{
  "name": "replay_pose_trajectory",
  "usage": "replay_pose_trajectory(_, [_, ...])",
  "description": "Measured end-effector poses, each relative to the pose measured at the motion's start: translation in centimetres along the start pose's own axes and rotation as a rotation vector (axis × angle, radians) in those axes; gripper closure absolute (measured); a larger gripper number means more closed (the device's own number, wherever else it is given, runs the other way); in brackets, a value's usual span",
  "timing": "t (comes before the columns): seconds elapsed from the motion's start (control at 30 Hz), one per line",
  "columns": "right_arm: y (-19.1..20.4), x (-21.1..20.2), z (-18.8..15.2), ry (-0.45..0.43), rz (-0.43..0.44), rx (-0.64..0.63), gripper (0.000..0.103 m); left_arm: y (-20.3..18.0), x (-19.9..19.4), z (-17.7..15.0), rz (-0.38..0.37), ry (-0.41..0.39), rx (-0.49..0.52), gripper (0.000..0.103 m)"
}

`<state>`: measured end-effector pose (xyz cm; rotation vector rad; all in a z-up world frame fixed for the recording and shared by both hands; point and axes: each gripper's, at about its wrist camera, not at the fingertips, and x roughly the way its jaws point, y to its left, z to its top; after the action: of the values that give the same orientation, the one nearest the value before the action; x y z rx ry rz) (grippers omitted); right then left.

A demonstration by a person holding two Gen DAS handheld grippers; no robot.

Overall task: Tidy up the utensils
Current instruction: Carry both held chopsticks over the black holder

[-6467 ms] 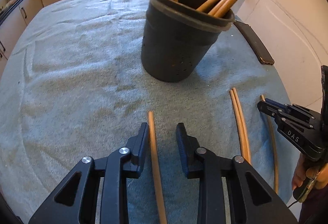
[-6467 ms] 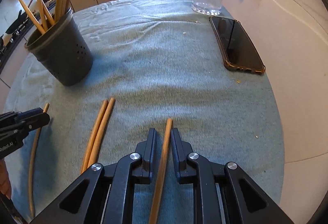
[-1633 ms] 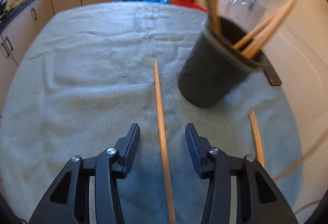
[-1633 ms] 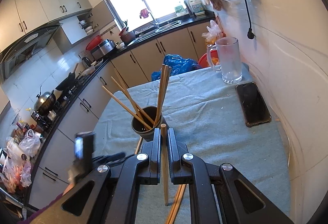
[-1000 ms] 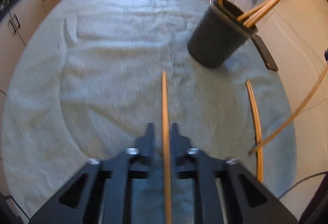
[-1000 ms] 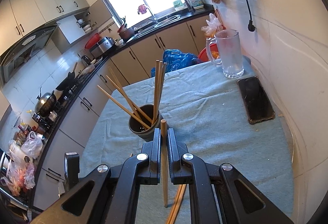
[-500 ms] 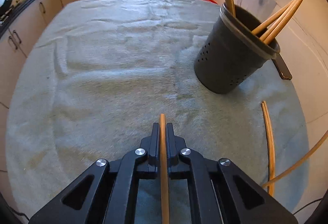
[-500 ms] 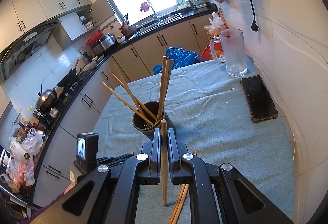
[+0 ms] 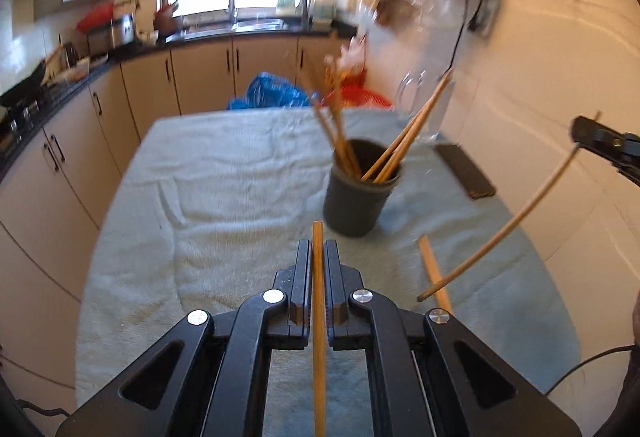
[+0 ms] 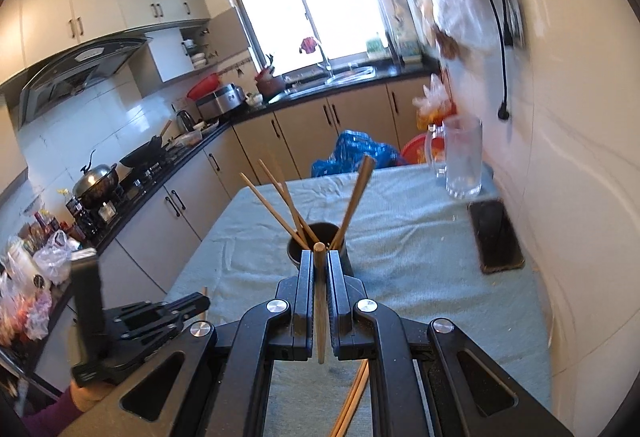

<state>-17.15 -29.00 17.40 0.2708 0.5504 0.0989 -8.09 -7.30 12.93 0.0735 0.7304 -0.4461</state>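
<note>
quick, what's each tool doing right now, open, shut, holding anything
Left tool: shut on a chopstick.
Right tool: shut on another chopstick, near the cup.

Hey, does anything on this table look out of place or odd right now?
A pair of chopsticks lies loose on the towel instead of standing in the dark holder. The phone near the glass mug is no utensil. Nothing looks spilled or broken.
</note>
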Motion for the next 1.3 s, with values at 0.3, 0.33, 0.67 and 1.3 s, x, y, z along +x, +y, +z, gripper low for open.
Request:
replay_pose_trajectory(0.3, [2.0,-3.5,0.0,-0.058,0.000,-0.052,0.096,-2.4,-6.9,1.1,-0.051,-0.160,0.011,0.098])
replay_pose_trajectory(0.33, [2.1,-3.7,0.1,-0.063,0.001,-0.051,0.096,-2.6,-7.7,1.5,-0.057,-0.181,0.011,0.098])
replay_pose_trajectory(0.67, [2.2,-3.8,1.4,-0.081,-0.002,-0.059,0.096,-2.9,-10.6,6.1,-0.058,-0.292,0.005,0.098])
replay_pose_trajectory(1.3, [3.5,1.9,9.9,-0.227,-0.022,-0.069,0.096,-4.5,-5.5,16.8,-0.025,-0.370,0.015,0.098])
